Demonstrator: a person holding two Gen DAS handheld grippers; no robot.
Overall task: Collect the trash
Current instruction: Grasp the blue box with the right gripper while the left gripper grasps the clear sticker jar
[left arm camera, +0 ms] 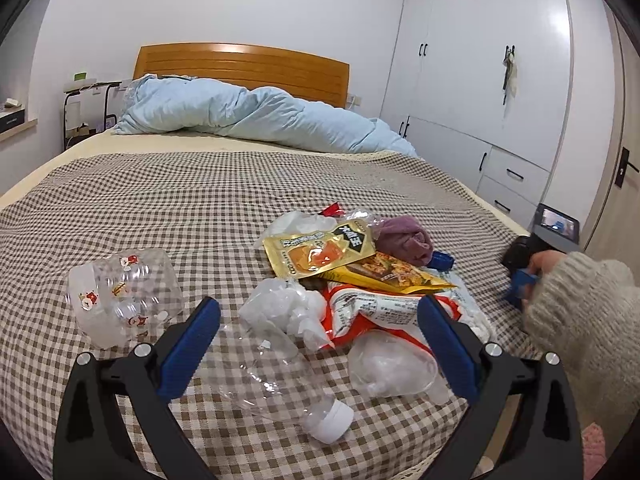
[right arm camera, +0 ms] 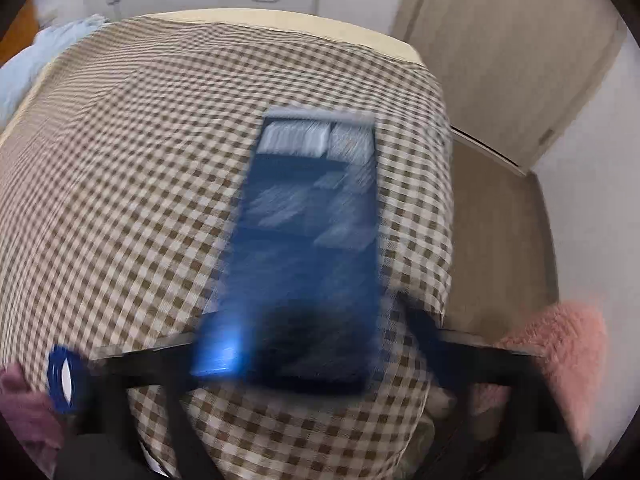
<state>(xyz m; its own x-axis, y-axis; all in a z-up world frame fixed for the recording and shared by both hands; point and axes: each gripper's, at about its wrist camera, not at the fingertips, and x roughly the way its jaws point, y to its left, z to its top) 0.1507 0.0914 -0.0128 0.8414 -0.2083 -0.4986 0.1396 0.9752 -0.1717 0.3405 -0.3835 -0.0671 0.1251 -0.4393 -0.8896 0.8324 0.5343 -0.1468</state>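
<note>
Trash is piled on the checkered bed cover [left arm camera: 160, 200] right ahead of the left gripper [left arm camera: 320, 344], which is spread wide open with nothing in it. A clear bottle [left arm camera: 276, 384] with a white cap lies between its fingers, a crumpled clear cup [left arm camera: 124, 296] sits off to its left, and snack wrappers [left arm camera: 320, 252] lie just beyond. The right gripper [right arm camera: 312, 344] is blurry, so can't tell if it's gripping; a blue box [right arm camera: 304, 240] lies right in front of it.
</note>
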